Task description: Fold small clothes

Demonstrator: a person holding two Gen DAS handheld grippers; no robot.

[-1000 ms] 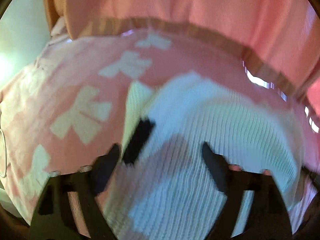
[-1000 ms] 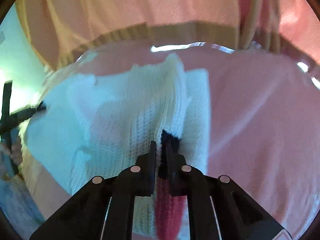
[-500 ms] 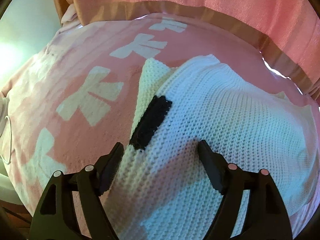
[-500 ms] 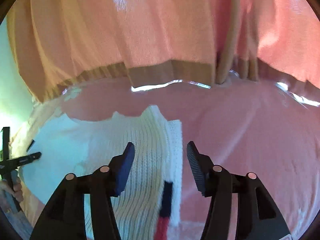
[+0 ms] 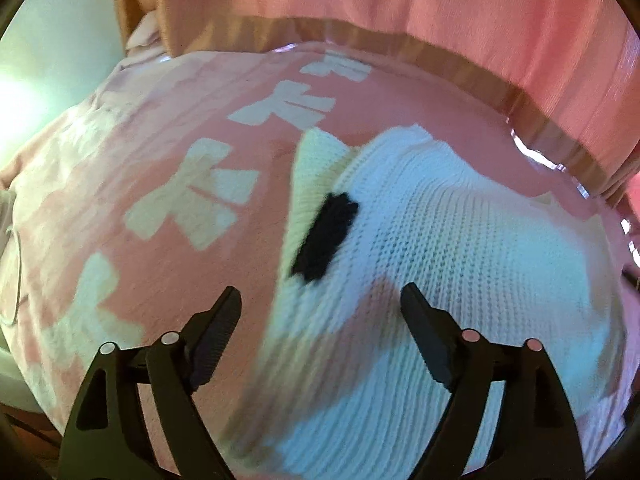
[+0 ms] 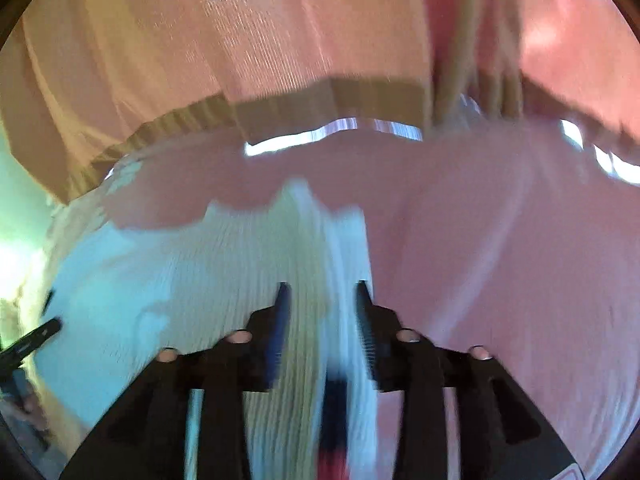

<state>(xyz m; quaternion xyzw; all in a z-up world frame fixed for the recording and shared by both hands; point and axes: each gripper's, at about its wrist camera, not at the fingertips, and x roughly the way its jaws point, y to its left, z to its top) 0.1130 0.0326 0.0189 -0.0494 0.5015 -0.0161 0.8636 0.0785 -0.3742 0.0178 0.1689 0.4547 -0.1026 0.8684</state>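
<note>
A white knitted garment (image 5: 460,248) with a black stripe (image 5: 326,236) lies on a pink cloth with pale bow shapes (image 5: 192,208). My left gripper (image 5: 320,312) is open and empty, its fingers low over the garment's left edge. In the right wrist view the same white knit (image 6: 224,264) lies folded, with a black and red stripe (image 6: 334,424) near its right edge. My right gripper (image 6: 322,300) is open, its fingers astride that folded right edge. The view is blurred.
A pink curtain with a tan hem (image 5: 400,12) hangs behind the surface; it also shows in the right wrist view (image 6: 280,40). The pink cloth (image 6: 500,248) spreads to the right of the garment. The left gripper's tip (image 6: 36,336) shows at the far left.
My right gripper let go of the garment's folded edge, opened wide, and has now narrowed somewhat around that edge. My left gripper stays open and has shifted slightly over the garment.
</note>
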